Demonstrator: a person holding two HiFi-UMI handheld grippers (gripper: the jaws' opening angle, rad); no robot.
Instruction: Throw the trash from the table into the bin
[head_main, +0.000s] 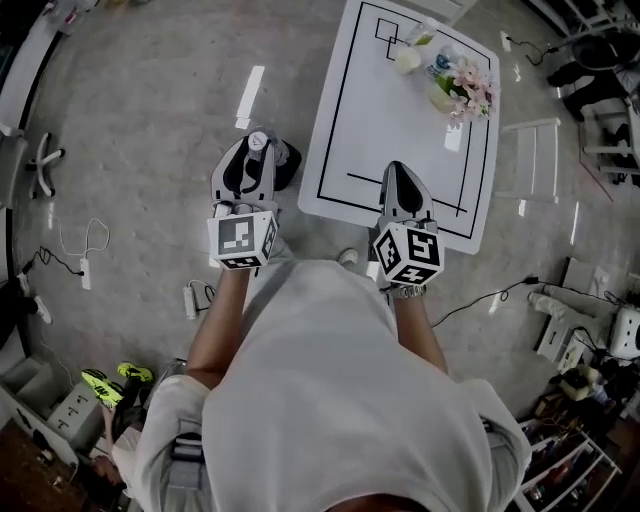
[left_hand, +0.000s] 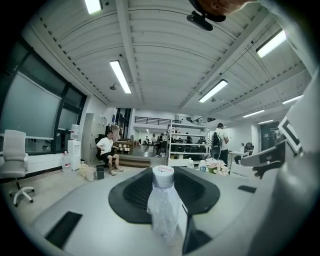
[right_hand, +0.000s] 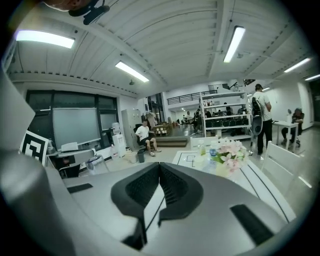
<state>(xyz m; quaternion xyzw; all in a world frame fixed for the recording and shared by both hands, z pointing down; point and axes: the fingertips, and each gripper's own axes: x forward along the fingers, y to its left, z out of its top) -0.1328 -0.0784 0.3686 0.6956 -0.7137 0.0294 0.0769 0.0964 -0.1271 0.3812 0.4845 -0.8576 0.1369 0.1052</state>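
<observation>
Plastic bottle (left_hand: 162, 205) sits clamped in the left gripper (head_main: 256, 148) fingers; right gripper (right_hand: 160, 167) fingers are together.

the desk (head_main: 400, 130) is white, ruled with thin black lines along its edges and small black squares at one corner. the plastic bottle (left_hand: 163, 210) is clear, its cap white. the flowers (head_main: 470, 85) are pink and white. the left gripper (left_hand: 163, 171) is grey with black ribbed fingers (left_hand: 130, 192); its marker cube (head_main: 242, 240) bears black-and-white squares. the floor (head_main: 150, 100) is mottled grey.

Pressed together on nothing (no gap at the tips): right gripper (right_hand: 159, 167). From there, white table (right_hand: 260, 180) at 3 o'clock, flowers (right_hand: 231, 151) at 2, seated person (right_hand: 144, 135) at 11.
</observation>
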